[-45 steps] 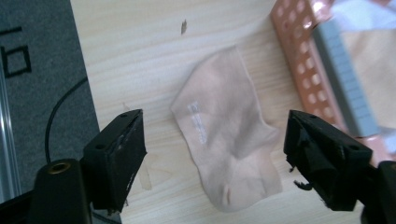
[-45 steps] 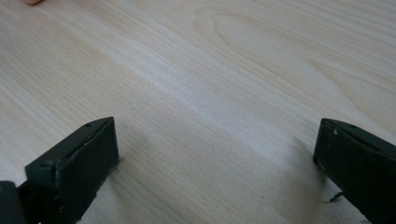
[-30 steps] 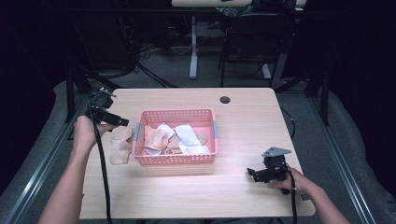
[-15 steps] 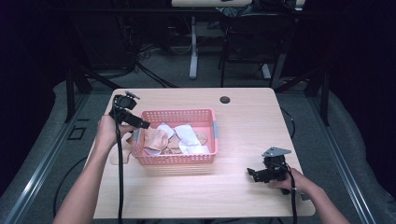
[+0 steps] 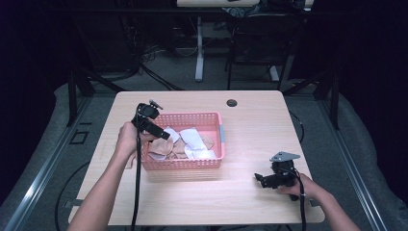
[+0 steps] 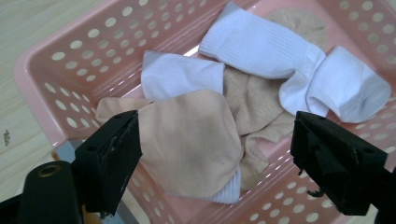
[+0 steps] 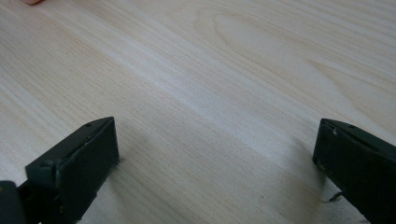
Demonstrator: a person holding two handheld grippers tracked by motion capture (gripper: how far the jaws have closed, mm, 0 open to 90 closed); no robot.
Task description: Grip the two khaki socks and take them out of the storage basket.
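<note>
a heap of socks in a pink perforated basket (image 5: 211, 162), left of centre on the table: peach sock (image 6: 191, 140) on top at the near-left corner, draped towards the rim, overlapping a tan sock (image 6: 254, 100); white ribbed socks (image 6: 261, 44) behind and to the side, one curled with its cuff open. seen from above, pale pink and white fabric mixed along the basket floor.

just over the basket's left end, left gripper (image 5: 163, 135), tilted down into the pile, jaws spread wide and just eased in a touch, peach sock between them but not pinched. hand wrapped round the body, black cable trailing down along the forearm.

well apart, near the table's front right, right gripper (image 5: 262, 179), low over bare wood, jaws spread, nothing between them, grey three-cornered plate on top.

light wooden table (image 5: 260, 125), fine grain, rounded corners, round dark cable hole (image 5: 232, 103) near the far edge. beyond, dim room: grey floor, dark metal frame legs, loose black cables, a white stand post (image 5: 199, 48).
</note>
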